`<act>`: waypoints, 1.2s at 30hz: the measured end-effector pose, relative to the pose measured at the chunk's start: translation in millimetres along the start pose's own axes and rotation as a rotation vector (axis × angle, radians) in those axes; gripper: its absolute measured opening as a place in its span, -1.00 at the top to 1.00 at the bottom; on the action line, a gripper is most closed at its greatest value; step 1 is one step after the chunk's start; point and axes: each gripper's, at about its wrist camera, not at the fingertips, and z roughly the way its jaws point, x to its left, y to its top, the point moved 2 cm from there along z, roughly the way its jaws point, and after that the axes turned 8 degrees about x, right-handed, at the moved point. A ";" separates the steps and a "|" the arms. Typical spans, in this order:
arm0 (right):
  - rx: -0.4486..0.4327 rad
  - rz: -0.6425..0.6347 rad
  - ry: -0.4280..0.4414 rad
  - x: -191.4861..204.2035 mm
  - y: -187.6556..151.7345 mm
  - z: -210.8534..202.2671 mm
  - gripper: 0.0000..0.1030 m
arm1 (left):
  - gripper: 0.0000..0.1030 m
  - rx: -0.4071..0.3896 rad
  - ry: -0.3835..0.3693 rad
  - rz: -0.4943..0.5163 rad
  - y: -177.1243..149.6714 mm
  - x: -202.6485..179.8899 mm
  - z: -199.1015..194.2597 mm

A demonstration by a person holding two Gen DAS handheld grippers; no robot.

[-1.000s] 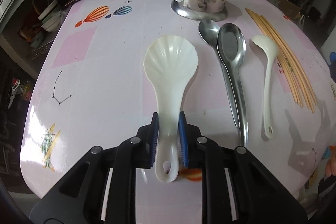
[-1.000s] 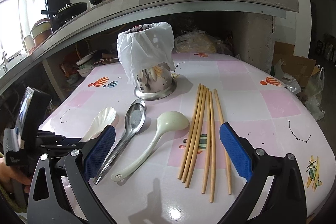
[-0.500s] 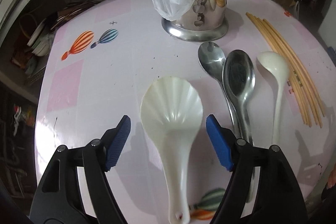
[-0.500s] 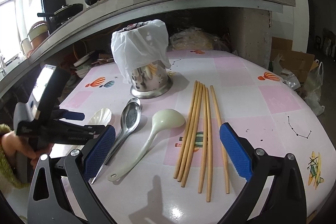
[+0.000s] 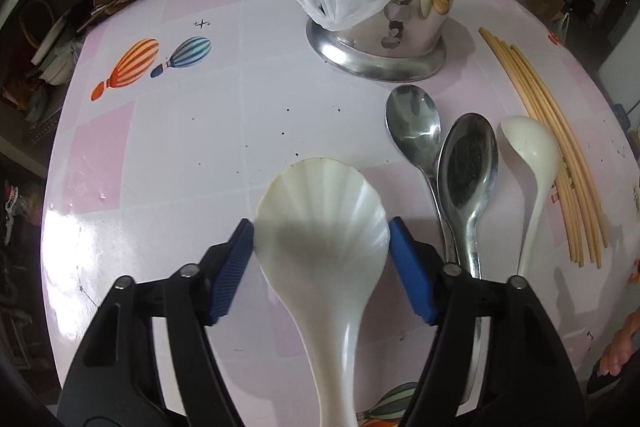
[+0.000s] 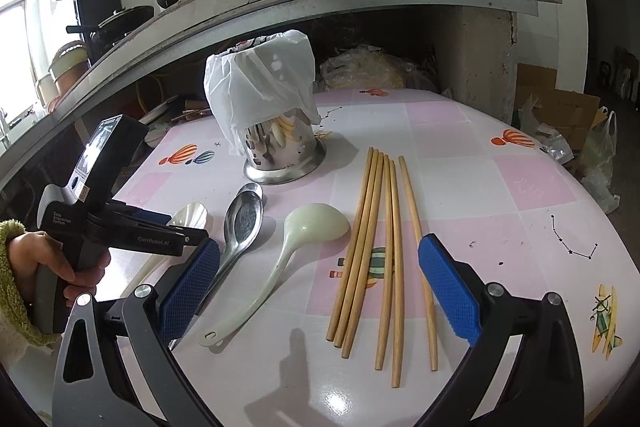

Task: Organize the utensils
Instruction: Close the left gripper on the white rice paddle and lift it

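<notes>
A white shell-shaped spoon point(image 5: 320, 227) lies flat on the pink table. My left gripper point(image 5: 320, 247) straddles its bowl. The jaws are closing, and the blue pads point(image 5: 230, 267) stand right at the bowl's two edges without a clear squeeze. To the right of it lie two steel spoons point(image 5: 412, 123), a white ladle point(image 5: 528, 147) and several wooden chopsticks point(image 5: 552, 131). My right gripper point(image 6: 320, 287) hovers open above the ladle point(image 6: 312, 227) and the chopsticks point(image 6: 376, 247), holding nothing. In the right wrist view the left gripper point(image 6: 192, 231) points down onto the shell spoon point(image 6: 190, 217).
A steel utensil holder point(image 6: 280, 155) draped in a white plastic bag stands at the back of the table point(image 5: 160, 167). A concrete counter with pots overhangs behind it. Clutter fills the shelf to the left. A hand point(image 6: 60, 267) grips the left tool.
The left gripper let go of the shell spoon's handle, opened wide, moved forward to its bowl and is now narrowing there. The spoon stayed on the table. The right gripper kept still.
</notes>
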 end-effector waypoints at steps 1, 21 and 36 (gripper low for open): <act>-0.001 0.001 -0.001 -0.1 0.2 0.1 -0.88 | -0.22 -0.001 -0.001 -0.005 0.4 0.9 0.5; 0.000 -0.070 0.075 17.3 15.6 -11.6 -0.88 | -0.21 -0.182 0.007 -0.149 -26.1 28.1 -48.8; 0.293 -0.005 0.208 16.2 46.1 58.4 -0.60 | -0.21 -0.258 -0.036 -0.228 -49.4 44.5 -67.3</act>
